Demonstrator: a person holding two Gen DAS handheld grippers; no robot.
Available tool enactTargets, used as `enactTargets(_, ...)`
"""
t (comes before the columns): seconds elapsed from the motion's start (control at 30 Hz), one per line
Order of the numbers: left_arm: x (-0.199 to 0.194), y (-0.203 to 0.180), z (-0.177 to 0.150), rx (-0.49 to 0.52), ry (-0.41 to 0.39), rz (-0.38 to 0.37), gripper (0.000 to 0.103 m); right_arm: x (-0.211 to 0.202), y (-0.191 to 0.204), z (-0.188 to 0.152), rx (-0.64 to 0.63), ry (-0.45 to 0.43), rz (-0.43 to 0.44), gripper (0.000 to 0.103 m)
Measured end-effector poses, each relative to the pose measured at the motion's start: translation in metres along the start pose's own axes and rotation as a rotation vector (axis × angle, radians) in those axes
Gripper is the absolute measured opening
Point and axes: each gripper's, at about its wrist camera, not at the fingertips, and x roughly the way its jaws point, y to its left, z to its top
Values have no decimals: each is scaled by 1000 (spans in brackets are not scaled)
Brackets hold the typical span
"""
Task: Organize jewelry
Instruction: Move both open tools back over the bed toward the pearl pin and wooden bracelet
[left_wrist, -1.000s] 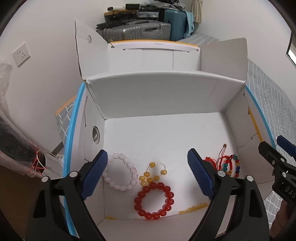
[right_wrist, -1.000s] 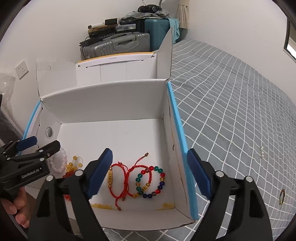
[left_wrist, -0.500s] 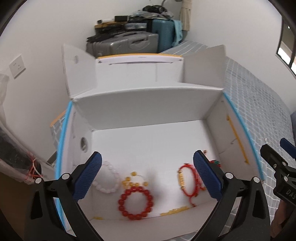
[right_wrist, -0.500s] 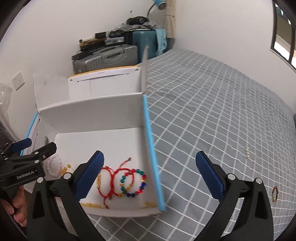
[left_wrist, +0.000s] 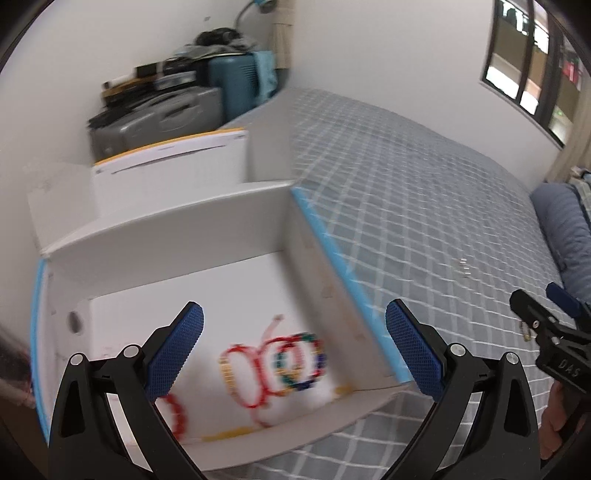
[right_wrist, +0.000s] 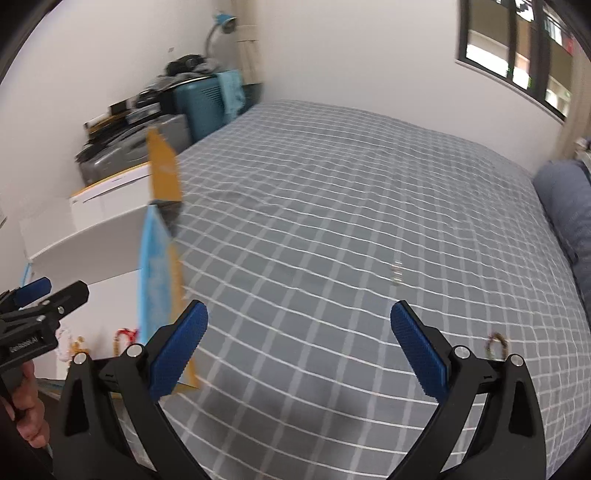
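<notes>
progress: we count several bracelets (left_wrist: 273, 369) already in the white box (left_wrist: 166, 236). left gripper (left_wrist: 293, 354) and right gripper (right_wrist: 299, 347) both spread wide, empty. pearl piece (right_wrist: 397, 272) and gold ring (right_wrist: 496, 341) remain on the bed (right_wrist: 351, 206).

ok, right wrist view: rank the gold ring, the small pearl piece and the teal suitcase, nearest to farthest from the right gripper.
From the right gripper, both jaws wide open and empty:
1. Gold ring, on the bedspread just beyond the right-hand finger.
2. Small pearl piece, further up the bed, slightly right of centre.
3. Teal suitcase, against the far wall, upper left.
</notes>
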Motion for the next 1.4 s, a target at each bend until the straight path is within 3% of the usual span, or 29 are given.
enactTargets(0.33,21,-92,6,125,16,-104,97,-7,-93,-19,125,14,-79,95)
enactTargets(0.7,44,-177,8,232,28,-219,97,-8,-167,-40,224,34,-154,95)
enactTargets(1.1,106,-261,16,312,78,-247,97,18,-241,-53,296,84,-195,92)
enactTargets(1.4,164,-300,20,353,121,-241,97,48,-284,-64,340,136,-219,89)
